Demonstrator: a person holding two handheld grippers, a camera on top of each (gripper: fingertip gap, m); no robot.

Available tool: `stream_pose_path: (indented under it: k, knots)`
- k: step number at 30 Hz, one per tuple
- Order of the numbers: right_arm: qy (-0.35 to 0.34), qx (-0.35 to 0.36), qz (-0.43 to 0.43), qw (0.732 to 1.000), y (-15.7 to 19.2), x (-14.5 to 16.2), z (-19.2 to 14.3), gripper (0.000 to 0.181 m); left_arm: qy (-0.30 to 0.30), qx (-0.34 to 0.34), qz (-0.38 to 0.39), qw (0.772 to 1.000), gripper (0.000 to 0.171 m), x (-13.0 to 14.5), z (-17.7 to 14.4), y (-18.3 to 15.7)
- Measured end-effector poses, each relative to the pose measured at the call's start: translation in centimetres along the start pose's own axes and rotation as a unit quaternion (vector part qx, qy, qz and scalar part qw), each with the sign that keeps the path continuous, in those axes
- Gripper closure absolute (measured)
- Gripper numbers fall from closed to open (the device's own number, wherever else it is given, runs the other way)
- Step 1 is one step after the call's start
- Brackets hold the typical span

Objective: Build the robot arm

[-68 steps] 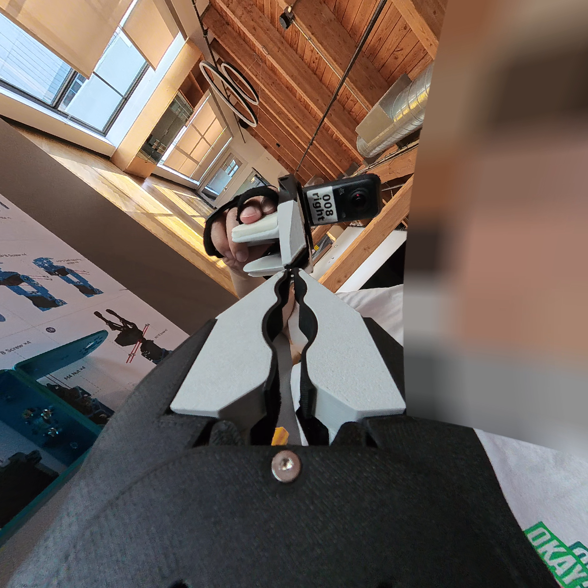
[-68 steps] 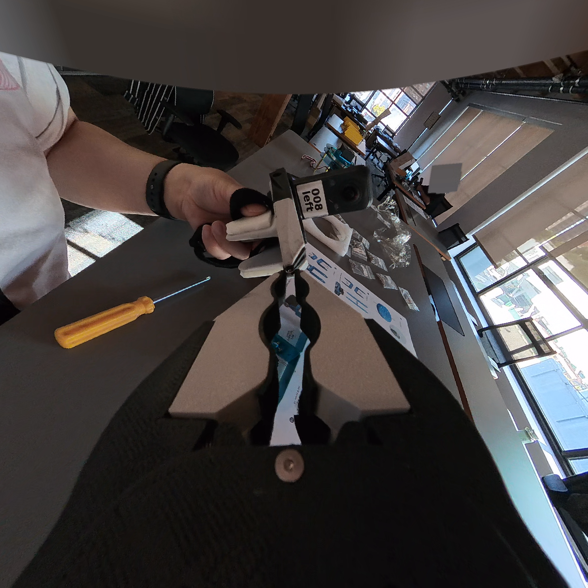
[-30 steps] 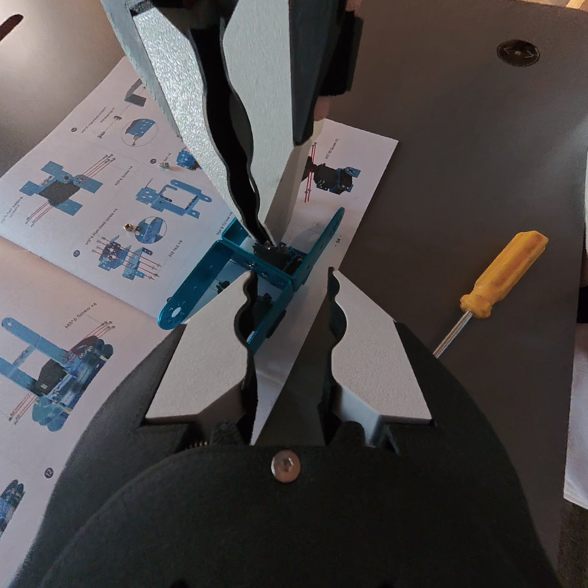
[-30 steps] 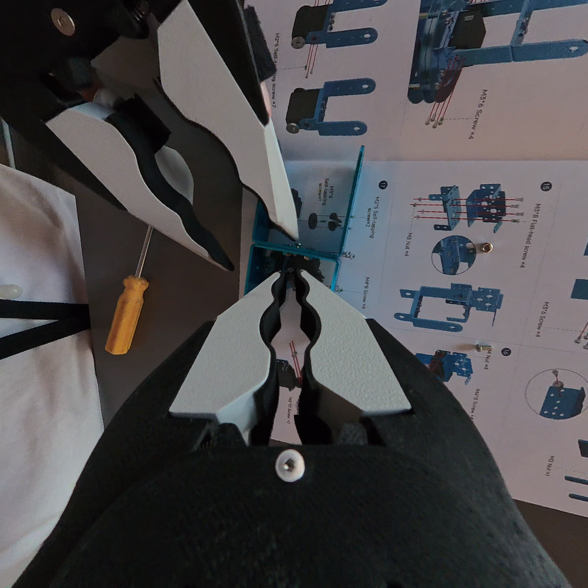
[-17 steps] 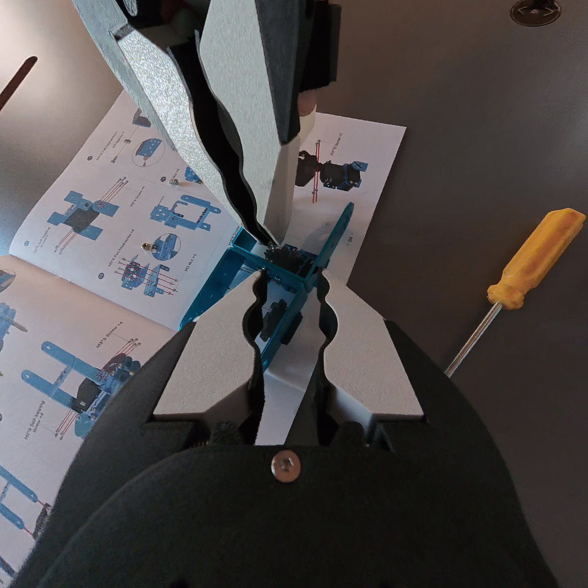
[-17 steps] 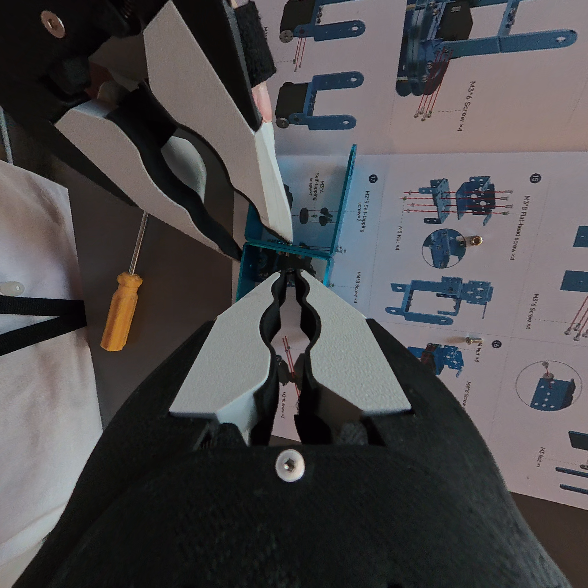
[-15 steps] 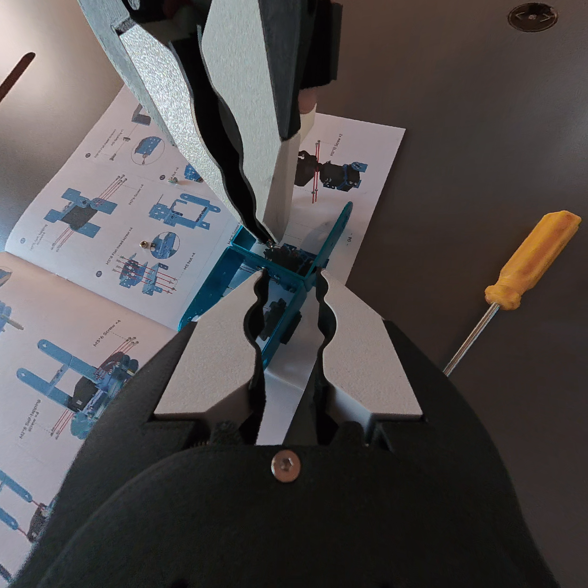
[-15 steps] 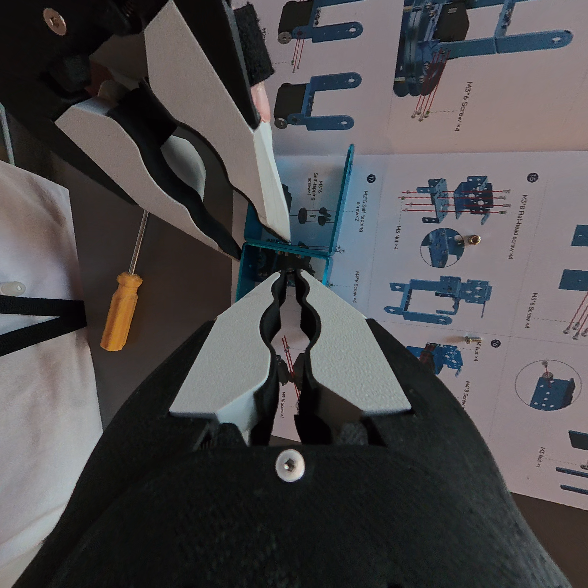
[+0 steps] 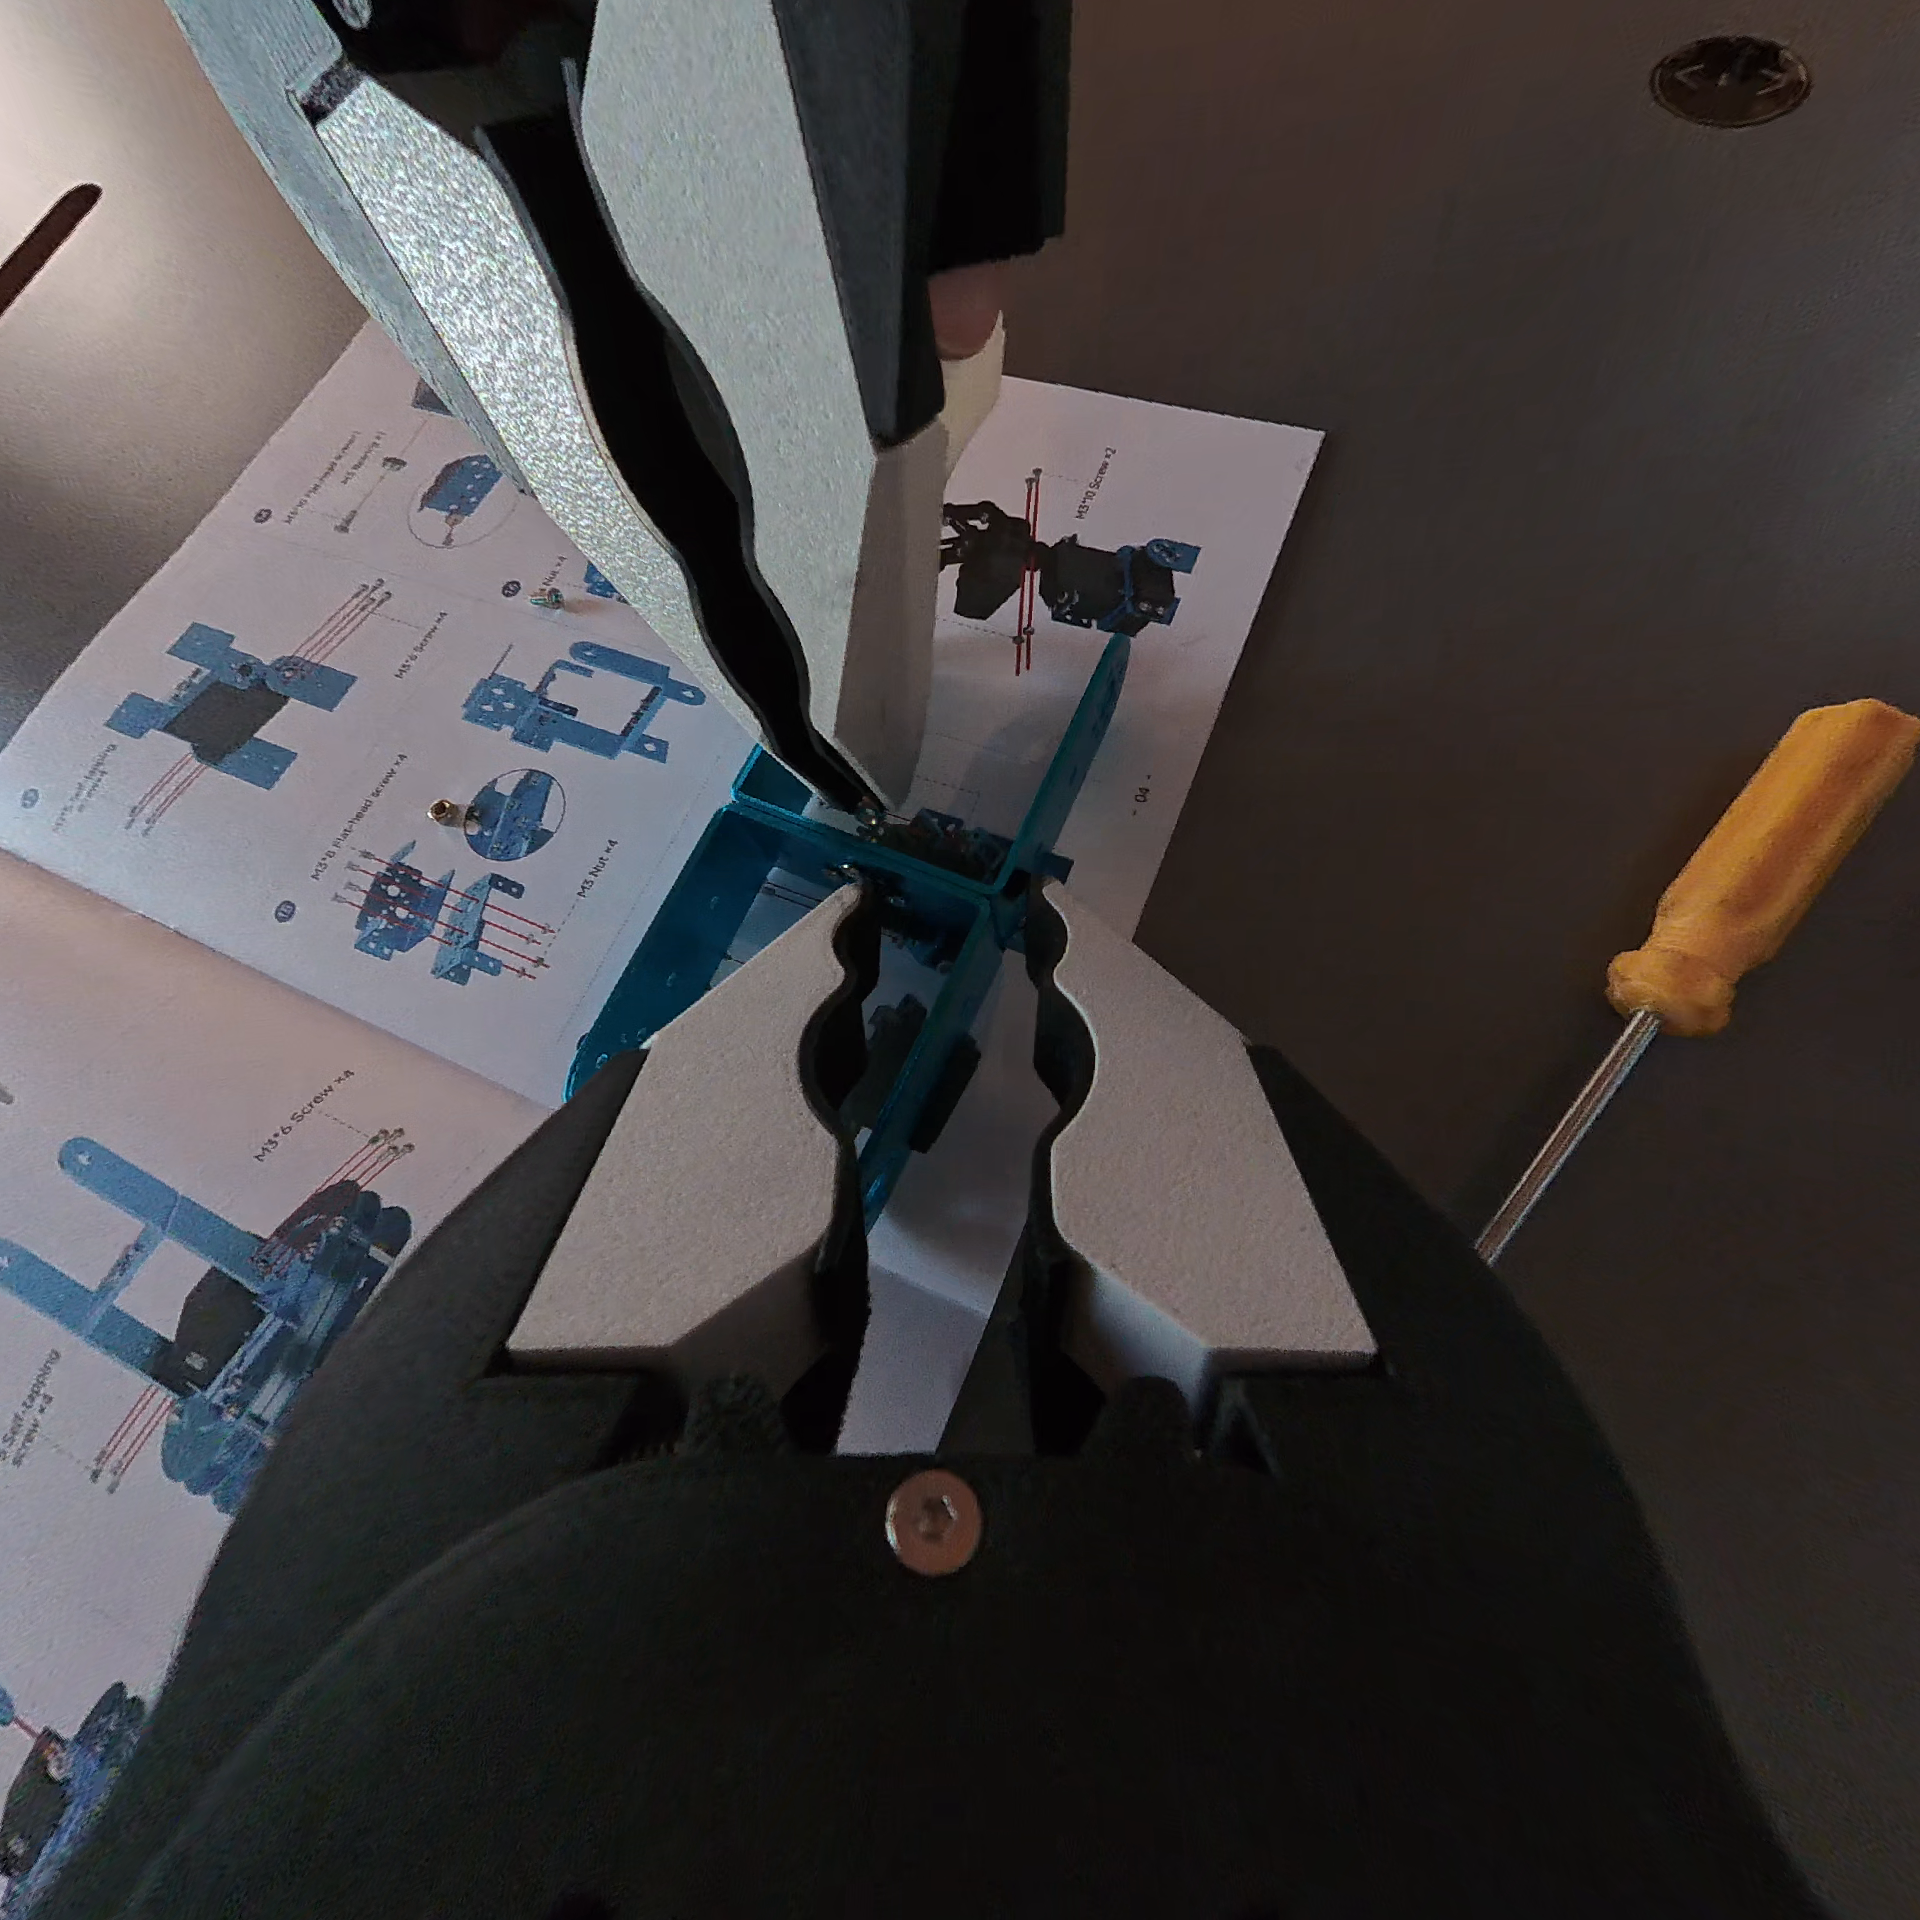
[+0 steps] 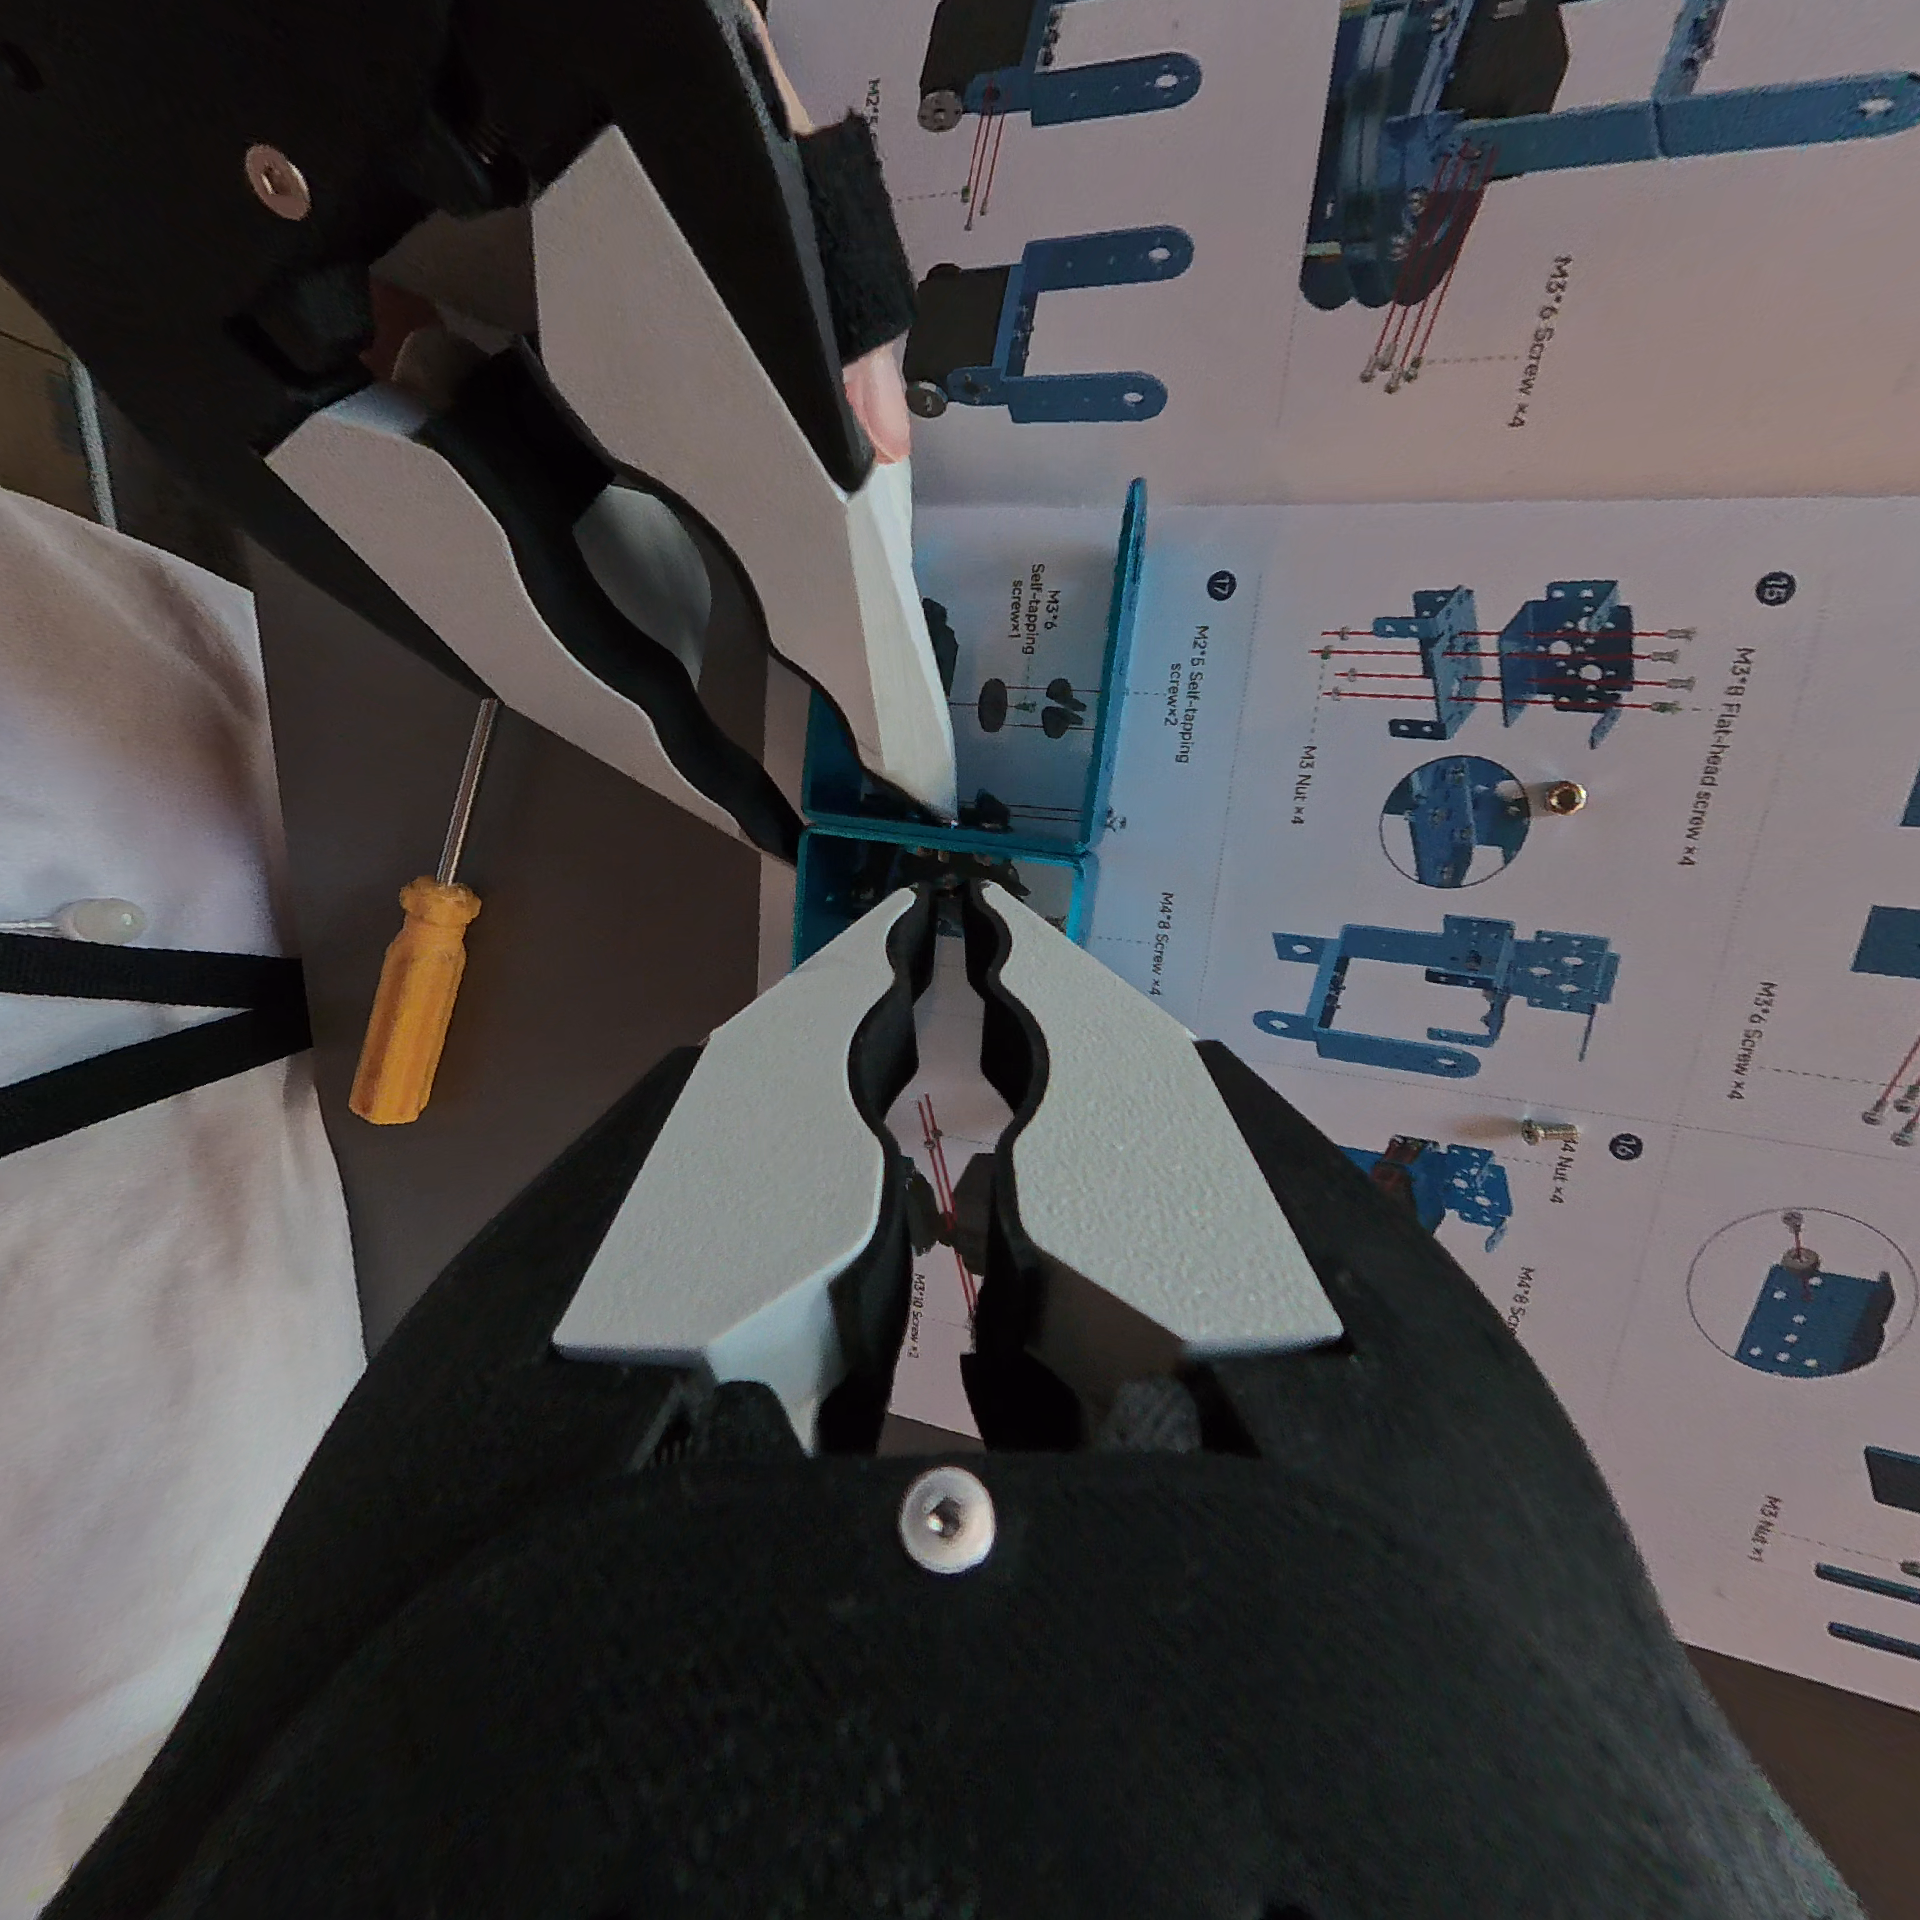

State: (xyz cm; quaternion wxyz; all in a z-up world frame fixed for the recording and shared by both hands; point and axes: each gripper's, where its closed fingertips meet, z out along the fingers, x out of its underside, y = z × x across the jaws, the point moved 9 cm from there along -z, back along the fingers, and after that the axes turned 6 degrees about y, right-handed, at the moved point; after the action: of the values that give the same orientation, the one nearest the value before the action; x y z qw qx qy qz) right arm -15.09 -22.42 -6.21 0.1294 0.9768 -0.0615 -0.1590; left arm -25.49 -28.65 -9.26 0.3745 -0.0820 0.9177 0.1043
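Note:
A blue metal bracket assembly (image 9: 727, 894) stands on an open instruction sheet (image 9: 312, 935) on a dark table. My left gripper (image 9: 945, 894) has its jaws closed to a narrow gap on the bracket's corner section, with one fingertip (image 9: 847, 904) on each side. My right gripper (image 10: 945, 894) comes in from the opposite side, shut, its tips pinching what looks like a small screw against the bracket's cross plate (image 10: 1039, 862). The two grippers' tips almost meet at the bracket. In the left wrist view the right gripper (image 9: 868, 805) points down from the top.
A yellow-handled screwdriver (image 9: 1756, 862) lies on the dark table (image 9: 1558, 416) beside the sheet; it also shows in the right wrist view (image 10: 416, 997). A loose brass nut (image 10: 1558, 798) and a small screw (image 10: 1548, 1130) lie on the sheet. A person's white shirt (image 10: 135, 1247) is at the table edge. My left and right fingertips are right by each other.
Both grippers came down from tip-to-tip in the air to the bracket on the sheet. Over the last second my left jaws narrowed onto the bracket. Little has moved in the last half second.

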Motion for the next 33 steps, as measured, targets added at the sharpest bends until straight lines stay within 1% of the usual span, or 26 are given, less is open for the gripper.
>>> stream_pose_path:
  k: [10,24,25,27,28,29,31,33]
  knots:
    - [0.015,0.009,-0.007,1.0,0.27,-0.35,0.13,0.177,-0.003,-0.003,0.001,1.0,0.145,0.0,0.17,-0.07]
    - [0.009,0.017,0.005,1.0,0.49,-0.44,0.25,0.177,-0.001,-0.006,0.004,1.0,0.145,0.02,0.29,-0.17]
    - [0.008,0.017,0.006,1.0,0.48,-0.43,0.24,0.177,0.001,-0.007,0.003,1.0,0.144,0.03,0.32,-0.16]
    - [0.007,0.017,0.005,1.0,0.47,-0.41,0.23,0.177,0.015,-0.011,-0.003,1.0,0.131,0.18,0.48,-0.04]
    - [0.007,0.016,0.005,1.0,0.46,-0.41,0.24,0.177,0.016,-0.011,-0.009,1.0,0.129,0.2,0.53,0.02]
    - [0.007,0.016,0.005,1.0,0.45,-0.41,0.26,0.177,0.013,-0.008,-0.013,1.0,0.129,0.19,0.52,0.05]
    - [0.007,0.016,0.005,1.0,0.45,-0.44,0.27,0.177,0.007,-0.01,-0.007,1.0,0.138,0.17,0.47,0.0]
    - [0.007,0.017,0.004,1.0,0.44,-0.44,0.26,0.177,-0.001,-0.015,0.0,1.0,0.141,0.1,0.36,-0.11]
